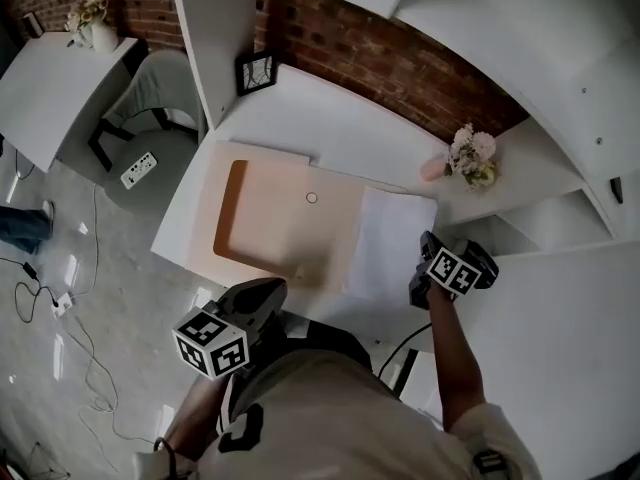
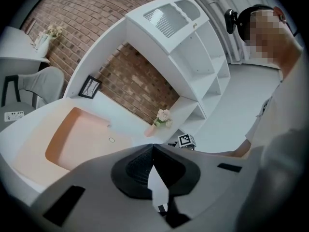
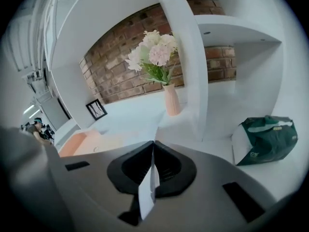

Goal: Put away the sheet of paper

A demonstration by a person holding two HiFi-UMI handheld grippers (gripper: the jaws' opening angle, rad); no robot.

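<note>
A white sheet of paper (image 1: 388, 240) lies on the white desk (image 1: 330, 128), just right of an open drawer (image 1: 275, 218) with a pale peach inside. My right gripper (image 1: 420, 266) sits at the sheet's right edge, and in the right gripper view its jaws (image 3: 153, 144) are shut on a thin white strip of the paper (image 3: 148, 190). My left gripper (image 1: 272, 290) hangs by the drawer's front edge. It is shut (image 2: 153, 146) with nothing in it. The drawer (image 2: 82, 139) shows ahead of it.
A pink vase of pale flowers (image 1: 468, 158) stands at the desk's back right, and a framed picture (image 1: 256, 71) at the back left. White shelves rise around the desk. A green package (image 3: 265, 139) lies in a shelf bay. A chair (image 1: 150, 88) and power strip (image 1: 138, 170) are at the left.
</note>
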